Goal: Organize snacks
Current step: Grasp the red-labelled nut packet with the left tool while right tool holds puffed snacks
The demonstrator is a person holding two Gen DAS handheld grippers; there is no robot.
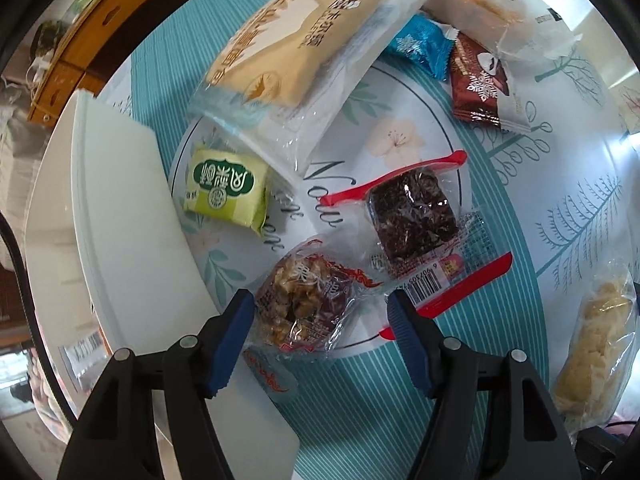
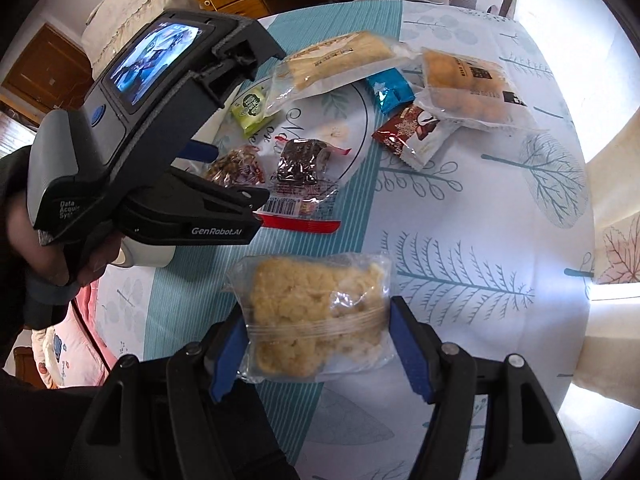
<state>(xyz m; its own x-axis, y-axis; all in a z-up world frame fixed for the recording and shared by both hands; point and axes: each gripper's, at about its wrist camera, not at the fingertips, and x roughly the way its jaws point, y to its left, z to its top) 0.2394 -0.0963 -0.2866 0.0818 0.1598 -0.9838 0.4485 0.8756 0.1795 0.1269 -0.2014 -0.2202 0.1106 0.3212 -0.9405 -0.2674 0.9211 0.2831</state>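
A nut brittle snack [image 1: 304, 308] in a clear wrapper lies on the patterned tablecloth [image 1: 540, 184]. My left gripper [image 1: 320, 338] points down over it, open, with a gap between the right pad and the wrapper. The left pad is close to the wrapper's edge. My right gripper [image 2: 320, 350] is shut on a yellow puffed rice snack [image 2: 316, 312] in a clear bag, held above the cloth. That same bag shows at the right edge of the left wrist view as the rice snack [image 1: 596, 340].
Around the brittle lie a green packet [image 1: 226, 190], a dark cake in a red-edged wrapper [image 1: 412, 216], a large beige bread bag [image 1: 296, 40], a blue packet [image 1: 420, 44], a brown snowflake packet [image 1: 480, 84] and a bag of puffs [image 2: 468, 84]. A white container [image 1: 120, 220] stands at the left.
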